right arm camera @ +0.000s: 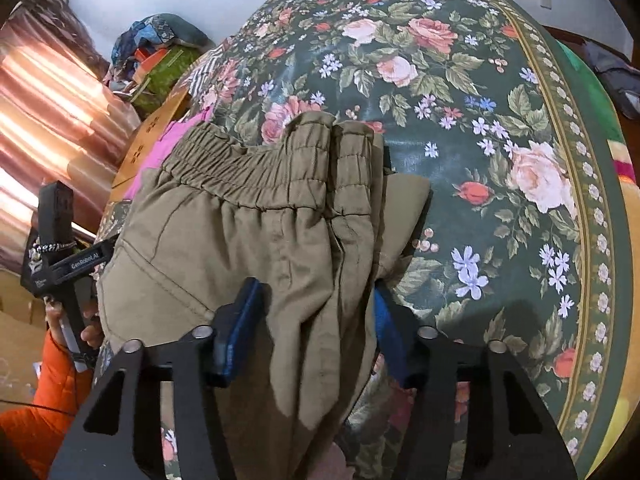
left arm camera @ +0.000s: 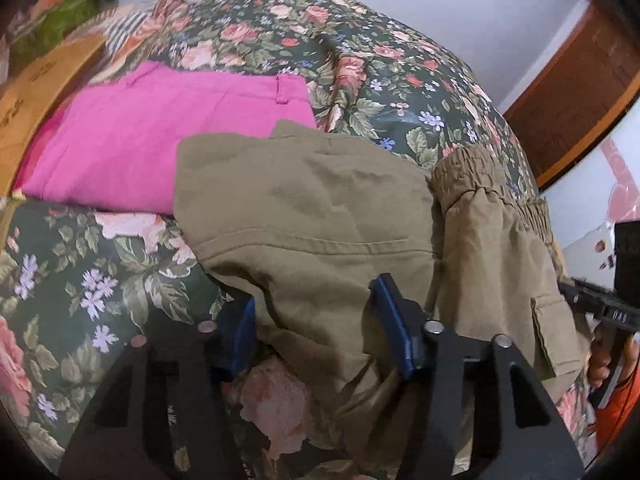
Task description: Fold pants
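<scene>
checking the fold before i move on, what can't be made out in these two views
- Left wrist view: the olive pants' near hem is hidden behind the left gripper.
- Right wrist view: the pant legs are cut off by the bottom edge; the pink pants are mostly hidden behind the elastic waistband.
- Both views: whether the pads pinch the cloth.

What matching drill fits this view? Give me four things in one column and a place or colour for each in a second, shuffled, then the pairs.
Things:
1. khaki pants
2. pink pants
3. floral cover
4. sleeve

Places or colours:
A. orange, at the frame edge
B. folded, beyond the khaki cloth
C. dark green with roses, under everything
D. cloth between both grippers' fingers

Pairs: 1-D, 2-B, 3-C, 4-A
</scene>
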